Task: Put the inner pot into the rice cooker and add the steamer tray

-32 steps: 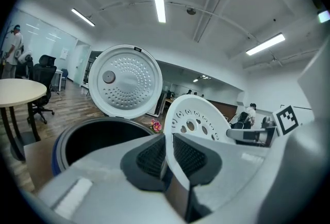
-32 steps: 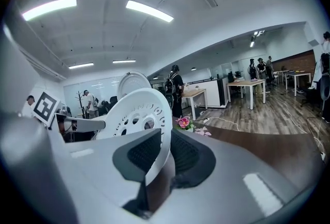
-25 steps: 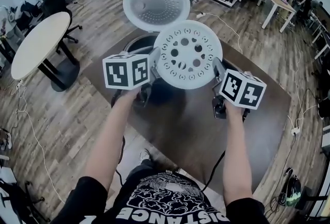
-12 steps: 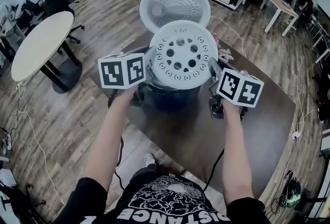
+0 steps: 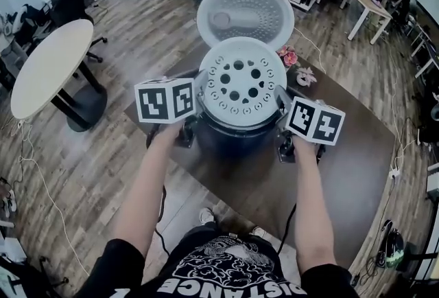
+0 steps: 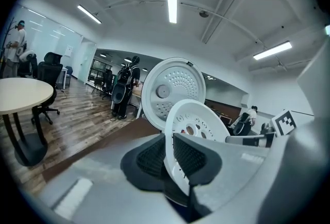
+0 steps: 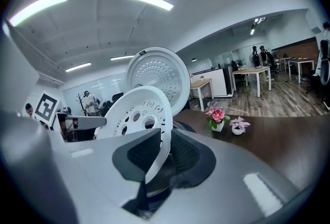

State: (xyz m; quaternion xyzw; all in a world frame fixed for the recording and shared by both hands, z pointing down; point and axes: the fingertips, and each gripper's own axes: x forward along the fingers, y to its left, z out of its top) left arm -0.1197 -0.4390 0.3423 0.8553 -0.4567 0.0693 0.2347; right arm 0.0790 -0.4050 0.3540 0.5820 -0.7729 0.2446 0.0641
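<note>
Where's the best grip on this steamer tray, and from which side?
Its outer rim, at opposite edges, coming in from left and right. The steamer tray is a shallow perforated disc with no handle in view; the left gripper and right gripper pinch it that way above the rice cooker.

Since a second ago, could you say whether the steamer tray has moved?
Yes: the steamer tray shifted left, from right of the rice cooker to centred above it.
</note>
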